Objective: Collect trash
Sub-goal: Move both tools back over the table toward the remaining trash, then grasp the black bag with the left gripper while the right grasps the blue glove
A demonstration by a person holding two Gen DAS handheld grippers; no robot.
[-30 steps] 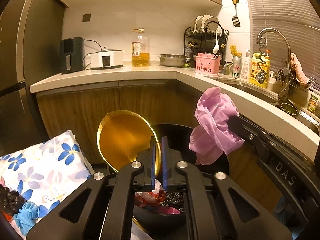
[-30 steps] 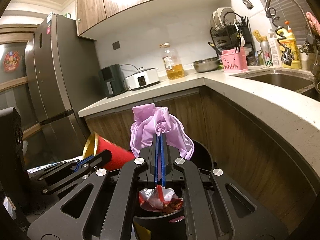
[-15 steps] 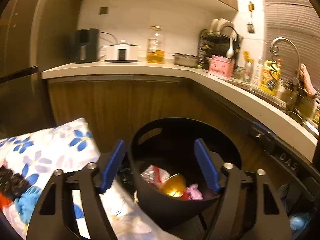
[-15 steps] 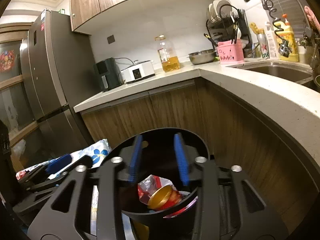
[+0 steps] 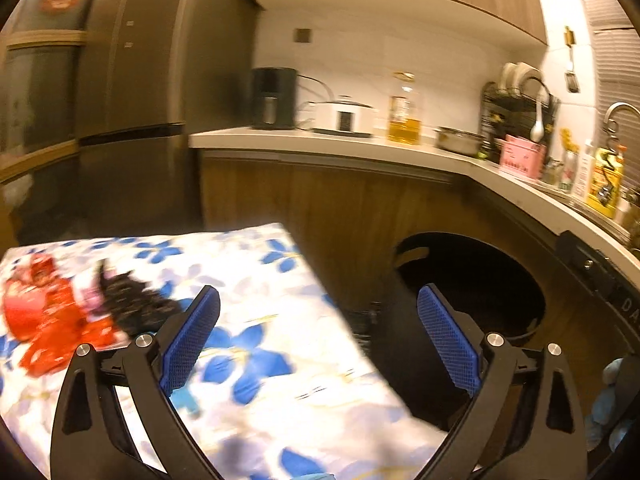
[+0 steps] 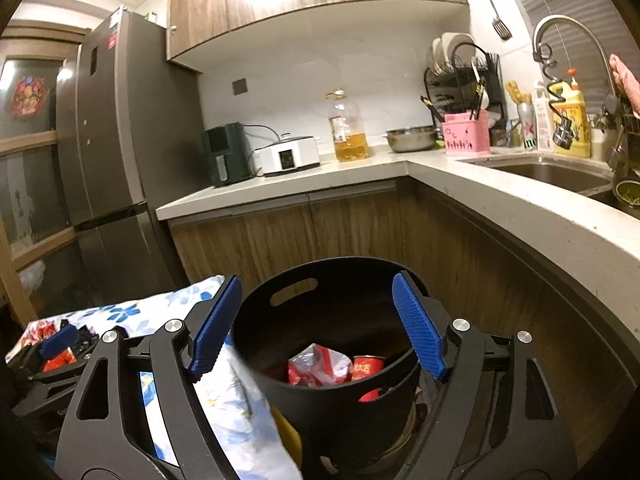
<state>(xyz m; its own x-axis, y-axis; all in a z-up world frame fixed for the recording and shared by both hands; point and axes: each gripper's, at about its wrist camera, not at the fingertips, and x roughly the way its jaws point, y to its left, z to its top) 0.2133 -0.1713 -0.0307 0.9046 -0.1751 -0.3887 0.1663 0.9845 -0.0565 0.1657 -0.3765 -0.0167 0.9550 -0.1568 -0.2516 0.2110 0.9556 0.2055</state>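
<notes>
A black bin stands on the floor against the wooden cabinets; it holds a red-and-white wrapper and a red can. My right gripper hovers over the bin's rim, its jaws opening, with nothing gripped. My left gripper hangs over the edge of a floral cloth, its jaws opening wide and empty, the bin off to its right. Red wrappers and a black crumpled piece lie on the cloth, left of the left gripper. The picture is blurred there.
An L-shaped counter wraps behind and to the right of the bin, with a sink, a pink caddy, an oil bottle and small appliances. A tall fridge stands at the left. The left gripper shows over the cloth in the right wrist view.
Both grippers went from shut to open. The gold-lined red cup left the left gripper, the pink bag the right one. The left gripper swung left, from the bin to over the floral cloth.
</notes>
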